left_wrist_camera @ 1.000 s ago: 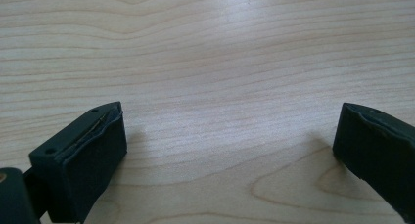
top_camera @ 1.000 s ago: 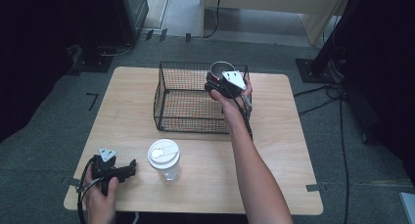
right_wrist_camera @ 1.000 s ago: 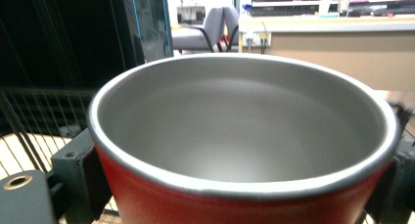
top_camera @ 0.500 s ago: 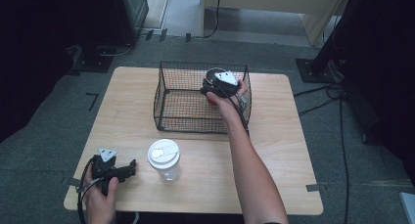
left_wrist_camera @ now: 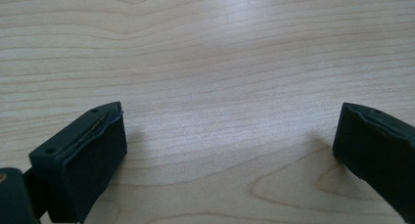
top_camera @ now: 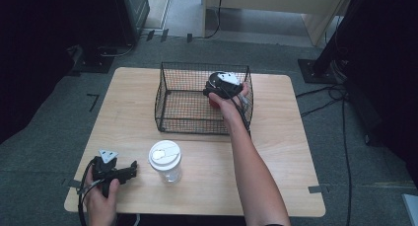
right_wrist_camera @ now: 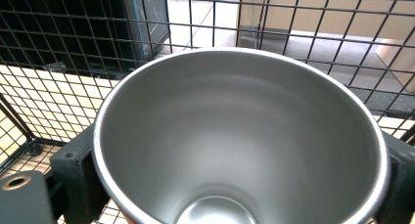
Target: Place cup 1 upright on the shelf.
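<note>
Light wooden table (top_camera: 291, 137) stood on grey carpet floor (top_camera: 44, 137). Black cables (top_camera: 340, 95) ran across the floor at right. Dark equipment stand (top_camera: 130, 11) sat at upper left, a pale wooden cabinet (top_camera: 276, 1) behind. Surroundings were dim.

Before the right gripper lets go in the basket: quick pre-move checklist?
1. Metal cup sits between the right gripper jaws: ok.
2. Jaws have just been opening; whether the pads still press the cup: cannot tell.
3. Cup inside the wire basket: ok.
4. Cup resting on the basket floor: cannot tell.
5. Cup interior empty: ok.
6. Left gripper open, parked on the table, apart from the lidded cup: ok.
</note>
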`<state>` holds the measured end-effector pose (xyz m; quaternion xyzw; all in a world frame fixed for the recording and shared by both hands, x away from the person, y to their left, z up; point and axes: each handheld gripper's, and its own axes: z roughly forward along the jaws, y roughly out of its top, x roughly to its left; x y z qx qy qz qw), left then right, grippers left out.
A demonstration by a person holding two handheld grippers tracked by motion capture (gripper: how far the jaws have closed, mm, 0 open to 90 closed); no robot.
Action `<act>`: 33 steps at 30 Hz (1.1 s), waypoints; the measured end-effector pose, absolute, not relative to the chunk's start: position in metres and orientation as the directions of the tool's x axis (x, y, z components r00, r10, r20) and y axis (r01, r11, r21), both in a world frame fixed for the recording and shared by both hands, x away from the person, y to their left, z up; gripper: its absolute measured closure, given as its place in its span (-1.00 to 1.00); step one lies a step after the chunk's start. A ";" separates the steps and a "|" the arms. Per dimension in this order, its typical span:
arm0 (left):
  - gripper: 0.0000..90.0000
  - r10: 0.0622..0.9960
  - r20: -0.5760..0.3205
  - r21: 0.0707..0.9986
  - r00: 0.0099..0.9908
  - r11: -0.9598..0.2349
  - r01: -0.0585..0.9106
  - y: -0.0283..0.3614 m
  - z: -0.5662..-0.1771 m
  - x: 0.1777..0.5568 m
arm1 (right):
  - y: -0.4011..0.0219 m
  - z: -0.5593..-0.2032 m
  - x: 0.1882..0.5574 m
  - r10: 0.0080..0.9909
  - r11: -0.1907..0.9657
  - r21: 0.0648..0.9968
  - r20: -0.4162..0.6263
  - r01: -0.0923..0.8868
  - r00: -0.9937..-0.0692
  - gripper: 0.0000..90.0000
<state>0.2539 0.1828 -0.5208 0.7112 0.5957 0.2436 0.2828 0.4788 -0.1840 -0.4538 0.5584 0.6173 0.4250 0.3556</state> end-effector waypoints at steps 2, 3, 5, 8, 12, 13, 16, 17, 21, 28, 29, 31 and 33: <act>-1.00 0.985 0.011 0.692 0.173 -0.132 0.710 0.183 -0.521 0.254 | -0.183 -0.451 0.478 0.990 -0.009 0.926 0.061 0.376 -0.127 -0.97; -1.00 0.985 0.010 0.692 0.173 -0.132 0.710 0.183 -0.521 0.254 | -0.183 -0.451 0.477 0.989 -0.016 0.927 0.069 0.374 -0.128 -1.00; -1.00 0.985 0.010 0.692 0.173 -0.132 0.710 0.183 -0.521 0.254 | -0.182 -0.450 0.476 0.988 -0.003 0.931 0.060 0.366 -0.145 -1.00; -1.00 0.985 0.011 0.692 0.173 -0.132 0.710 0.183 -0.521 0.254 | -0.180 -0.448 0.475 0.988 0.004 0.936 0.050 0.353 -0.143 -1.00; -1.00 0.985 0.011 0.691 0.173 -0.133 0.710 0.183 -0.521 0.254 | -0.178 -0.443 0.472 0.992 0.007 0.948 0.035 0.318 -0.124 -1.00; -1.00 0.985 0.010 0.692 0.172 -0.131 0.710 0.183 -0.521 0.254 | -0.179 -0.440 0.472 0.991 -0.006 0.952 0.046 0.308 -0.122 -1.00; -1.00 0.985 0.010 0.692 0.172 -0.131 0.709 0.183 -0.521 0.254 | -0.180 -0.436 0.470 0.990 -0.014 0.956 0.055 0.293 -0.130 -1.00; -1.00 0.985 0.010 0.692 0.172 -0.131 0.710 0.183 -0.521 0.254 | -0.181 -0.434 0.469 0.990 -0.018 0.959 0.058 0.283 -0.132 -1.00; -1.00 0.983 0.011 0.692 0.182 -0.139 0.709 0.182 -0.521 0.254 | -0.182 -0.422 0.463 0.986 -0.045 0.971 0.081 0.236 -0.148 -1.00; -1.00 0.983 0.010 0.692 0.184 -0.140 0.708 0.181 -0.521 0.254 | -0.183 -0.403 0.446 0.983 -0.019 0.982 0.052 0.186 -0.177 -1.00; -1.00 0.983 0.012 0.692 0.185 -0.142 0.708 0.181 -0.521 0.254 | -0.185 -0.399 0.439 0.982 -0.010 0.986 0.042 0.168 -0.185 -1.00; -1.00 0.983 0.011 0.692 0.185 -0.141 0.708 0.181 -0.521 0.254 | -0.186 -0.397 0.437 0.981 -0.006 0.987 0.037 0.161 -0.189 -1.00; -1.00 0.983 0.011 0.692 0.185 -0.141 0.708 0.181 -0.521 0.254 | -0.189 -0.394 0.430 0.980 -0.001 0.988 0.032 0.154 -0.198 -1.00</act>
